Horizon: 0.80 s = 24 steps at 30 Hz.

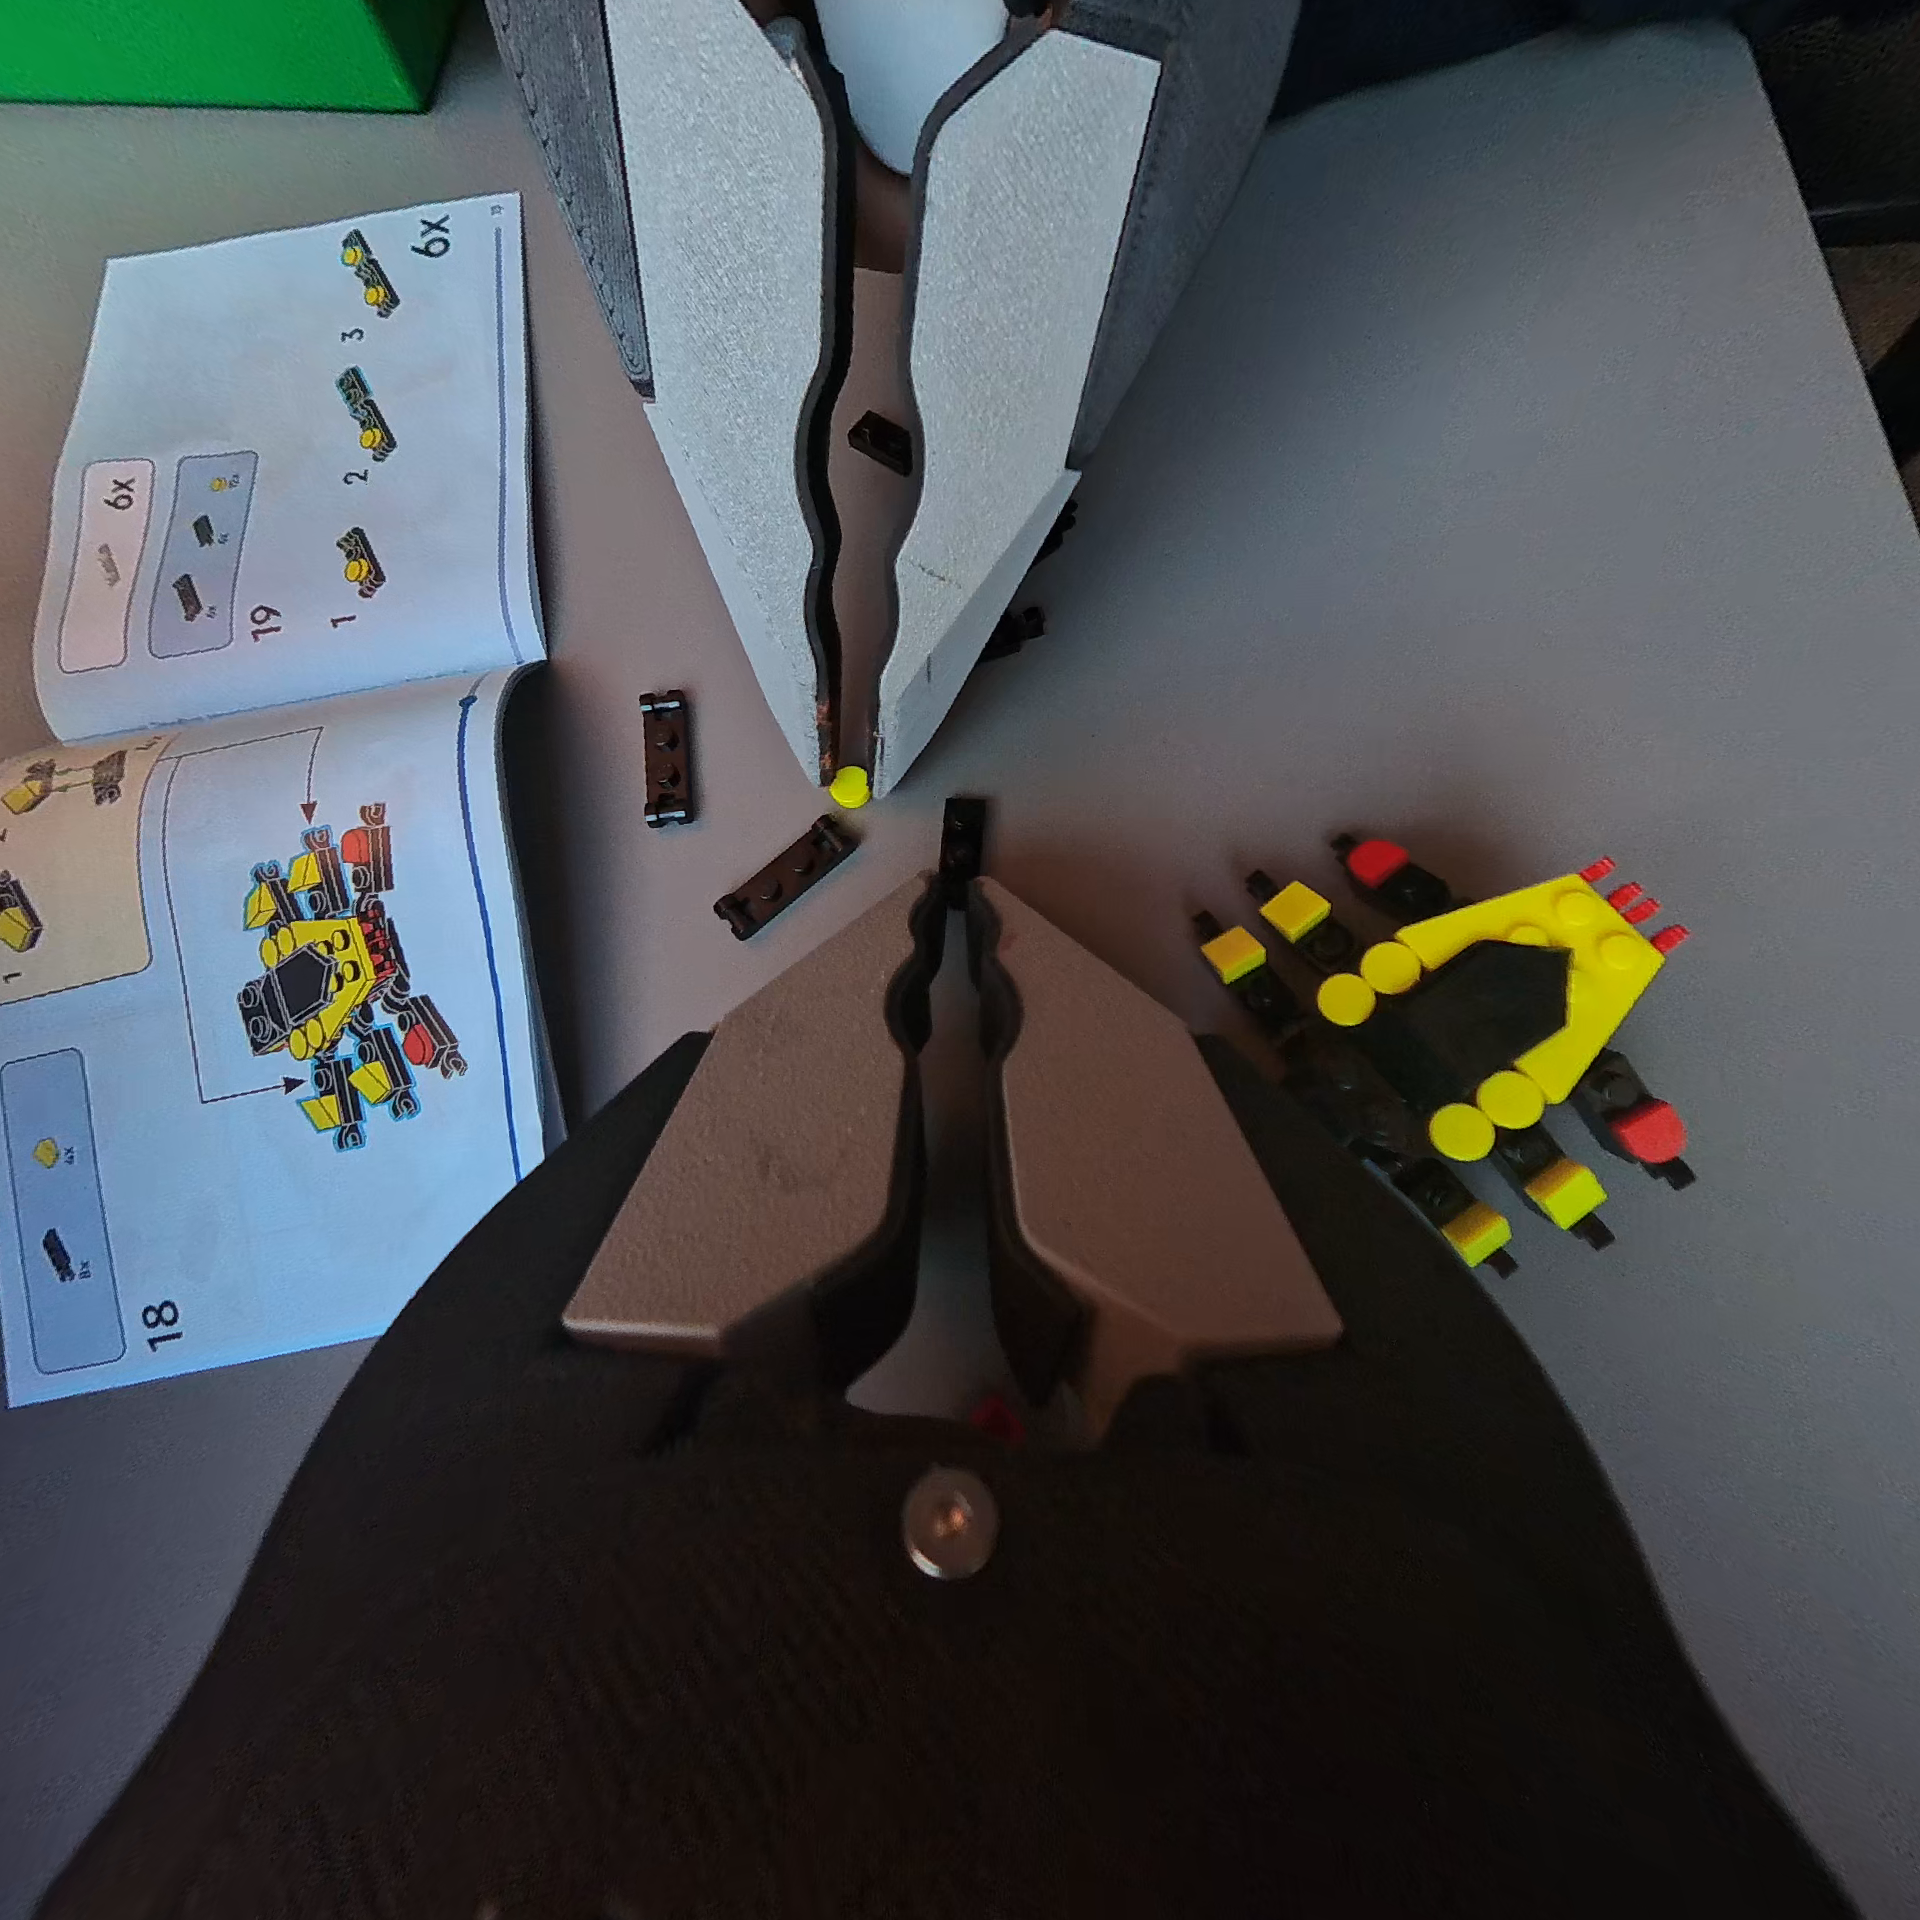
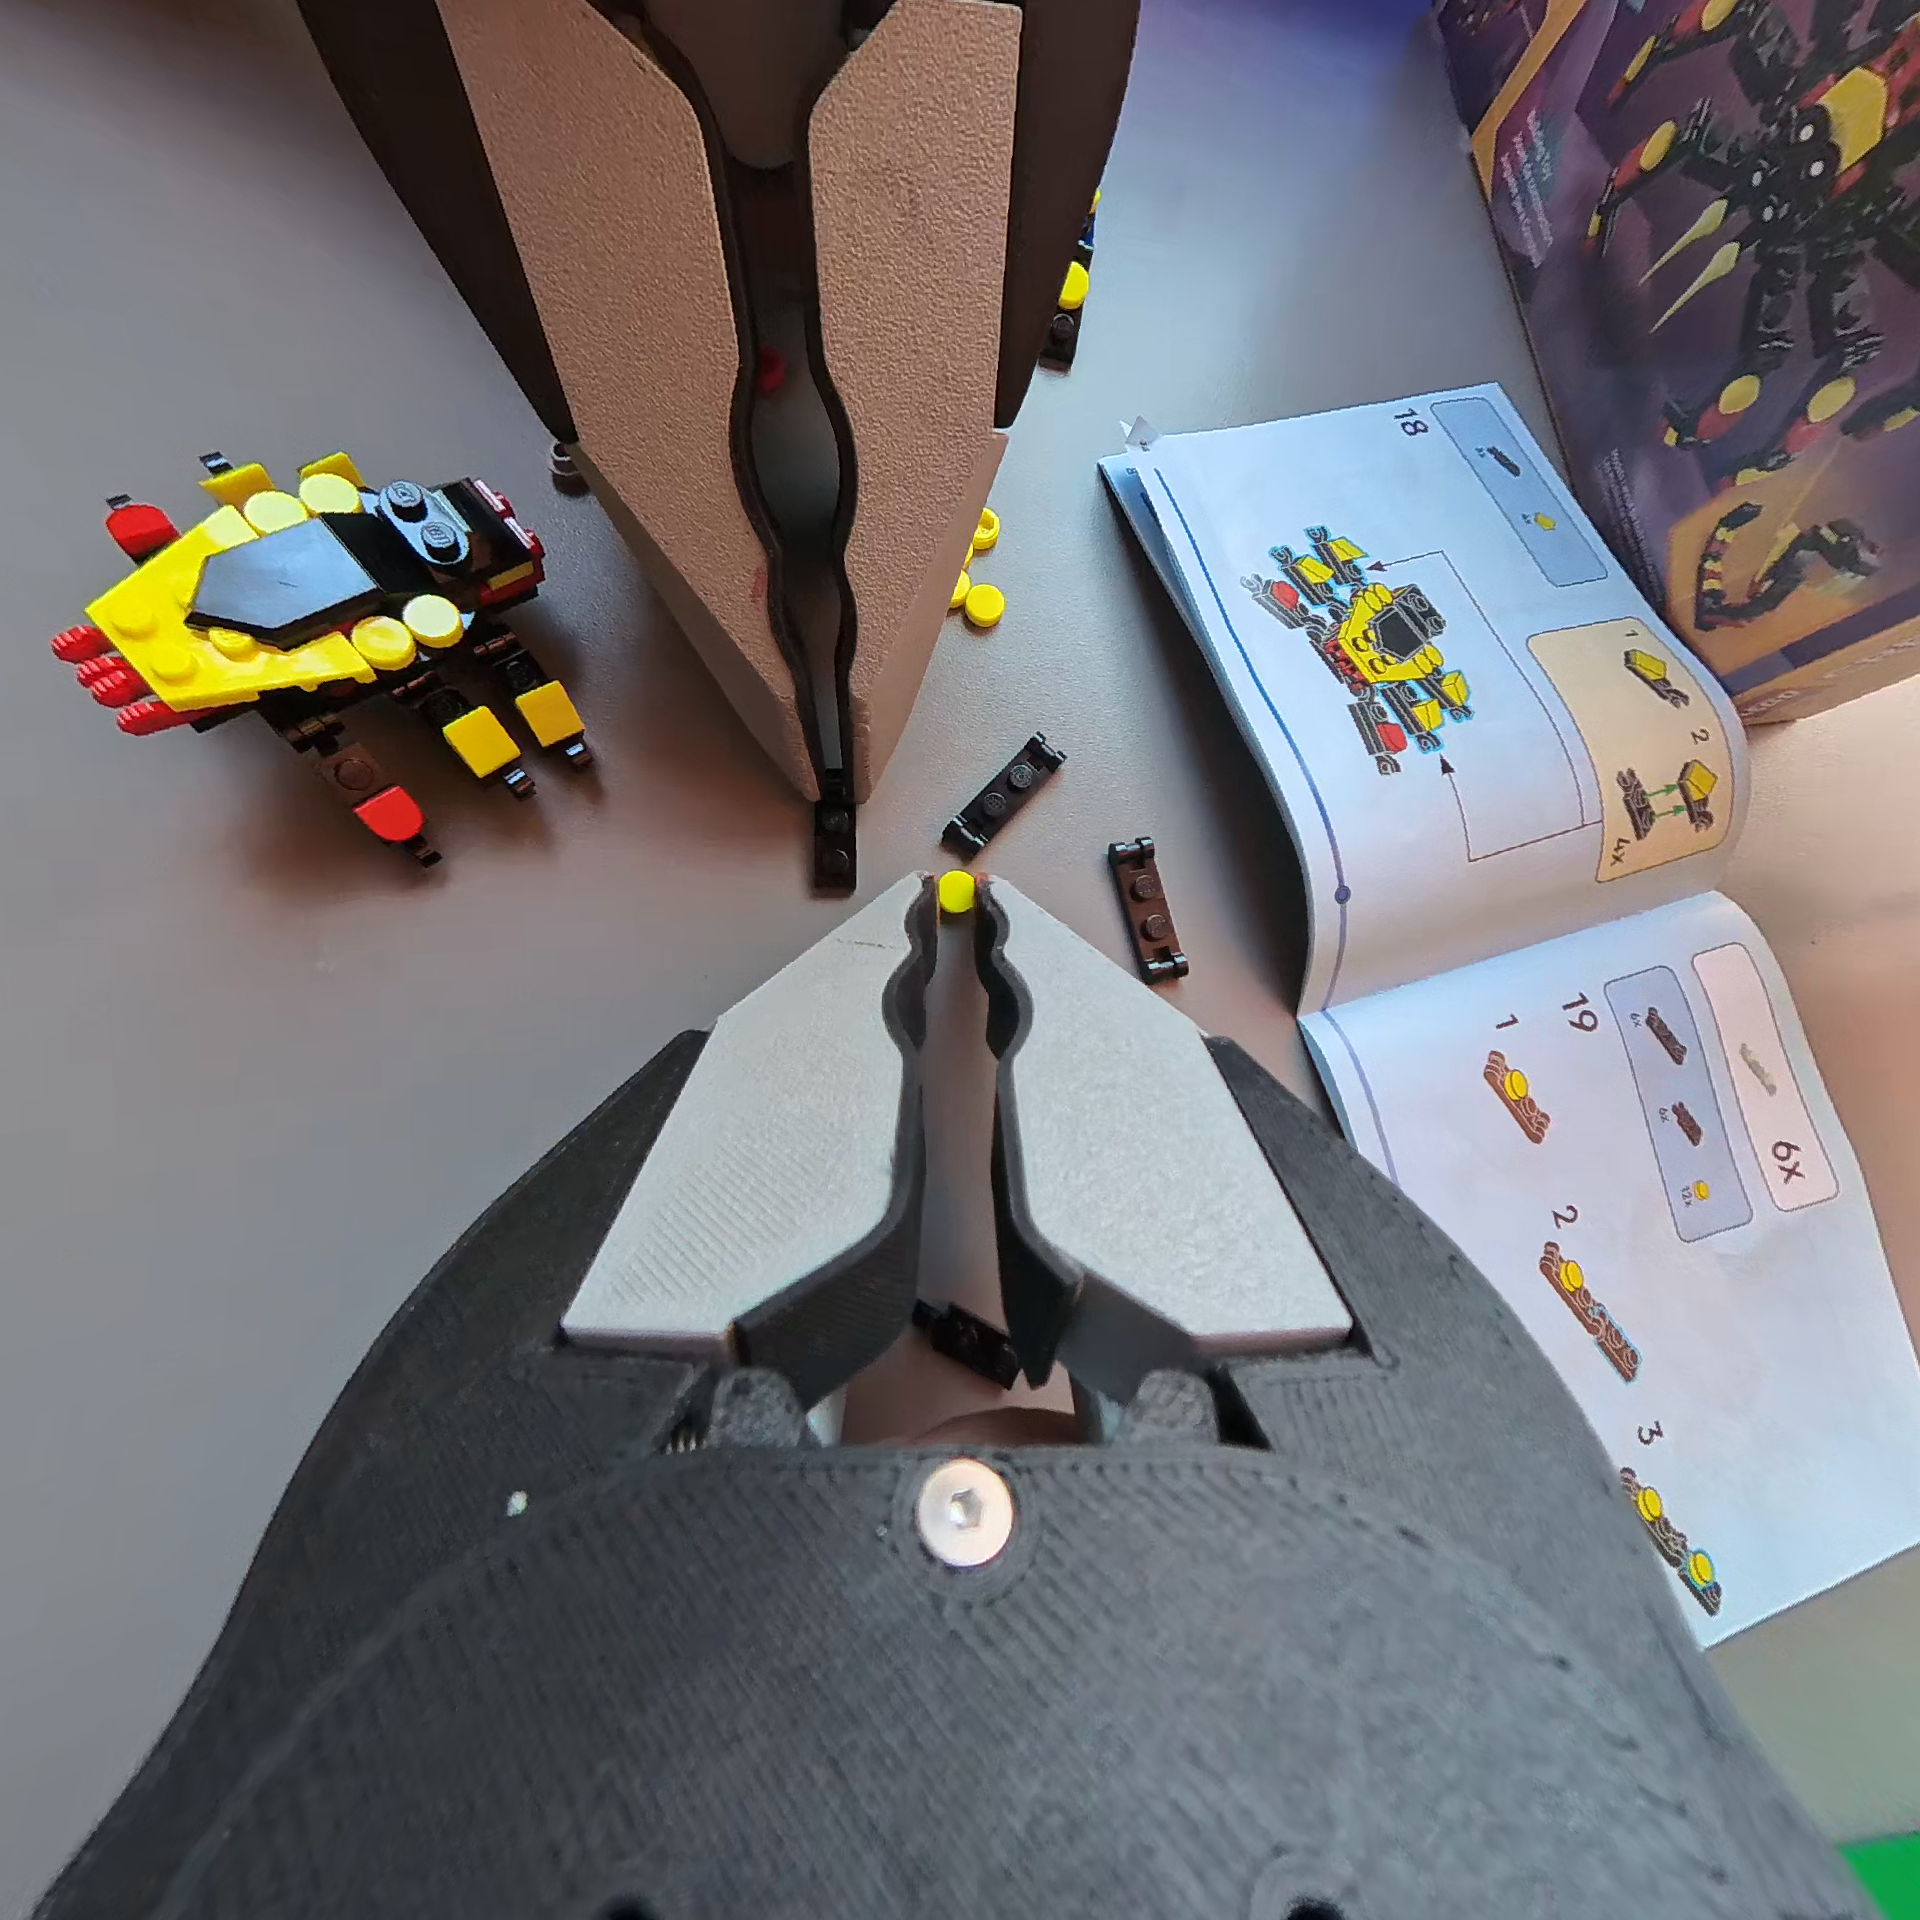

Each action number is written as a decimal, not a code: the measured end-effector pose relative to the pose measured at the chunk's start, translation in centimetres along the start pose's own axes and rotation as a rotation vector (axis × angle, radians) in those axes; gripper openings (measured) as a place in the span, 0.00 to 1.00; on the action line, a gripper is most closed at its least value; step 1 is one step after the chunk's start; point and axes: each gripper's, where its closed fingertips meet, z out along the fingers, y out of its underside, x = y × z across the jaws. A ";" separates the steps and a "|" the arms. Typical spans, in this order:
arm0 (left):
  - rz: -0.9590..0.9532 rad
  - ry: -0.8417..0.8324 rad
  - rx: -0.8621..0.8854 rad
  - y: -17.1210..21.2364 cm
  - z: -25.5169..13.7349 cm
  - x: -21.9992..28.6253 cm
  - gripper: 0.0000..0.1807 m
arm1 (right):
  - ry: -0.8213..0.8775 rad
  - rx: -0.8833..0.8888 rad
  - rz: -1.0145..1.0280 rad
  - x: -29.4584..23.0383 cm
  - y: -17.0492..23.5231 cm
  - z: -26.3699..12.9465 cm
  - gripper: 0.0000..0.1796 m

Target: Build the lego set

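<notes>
My left gripper (image 1: 948, 894) is shut on a small black plate (image 1: 962, 836), which sticks out past its tips. My right gripper (image 2: 956, 906) is shut on a yellow round tile (image 2: 956, 891). The two grippers face each other tip to tip just above the table, with the tile a little to one side of the plate and apart from it. In the left wrist view the right gripper (image 1: 854, 771) comes in from above with the tile (image 1: 849, 787). In the right wrist view the left gripper (image 2: 836, 781) holds the plate (image 2: 834, 836). The part-built yellow and black model (image 1: 1455, 1018) (image 2: 312, 613) lies beside them.
Two loose black plates (image 2: 1003, 795) (image 2: 1148, 909) lie between the grippers and the open instruction booklet (image 2: 1507, 831) (image 1: 281, 727). Loose yellow round tiles (image 2: 982, 603) lie behind the left gripper. The set's box (image 2: 1745, 312) stands beyond the booklet. A green box (image 1: 208, 52) is at the far corner. Left and right tips are no more than a few centimetres apart.
</notes>
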 end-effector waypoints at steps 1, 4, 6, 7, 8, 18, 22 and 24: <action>0.000 0.000 0.000 0.0 0.0 0.0 0.01 | 0.003 -0.003 -0.002 0.0 0.0 0.0 0.02; -0.003 0.002 0.000 0.0 0.0 0.0 0.01 | 0.004 -0.007 -0.002 0.1 0.1 0.1 0.02; -0.004 0.003 0.000 0.0 0.0 0.0 0.01 | 0.001 -0.006 -0.002 0.0 0.1 0.1 0.03; -0.005 0.003 0.000 0.0 0.0 0.0 0.01 | -0.004 -0.004 -0.001 -0.1 0.1 0.1 0.03; -0.005 0.004 0.000 0.0 0.0 0.0 0.01 | -0.008 -0.004 0.001 -0.1 0.1 0.1 0.03; -0.009 0.011 0.000 0.0 0.0 0.1 0.01 | -0.012 -0.005 0.006 -0.1 0.1 0.1 0.04; -0.009 0.012 0.000 0.0 0.0 0.1 0.01 | -0.009 0.004 0.008 0.0 0.0 0.0 0.04; -0.009 0.012 0.000 0.0 0.0 0.1 0.01 | -0.010 0.005 0.009 0.0 -0.1 0.0 0.04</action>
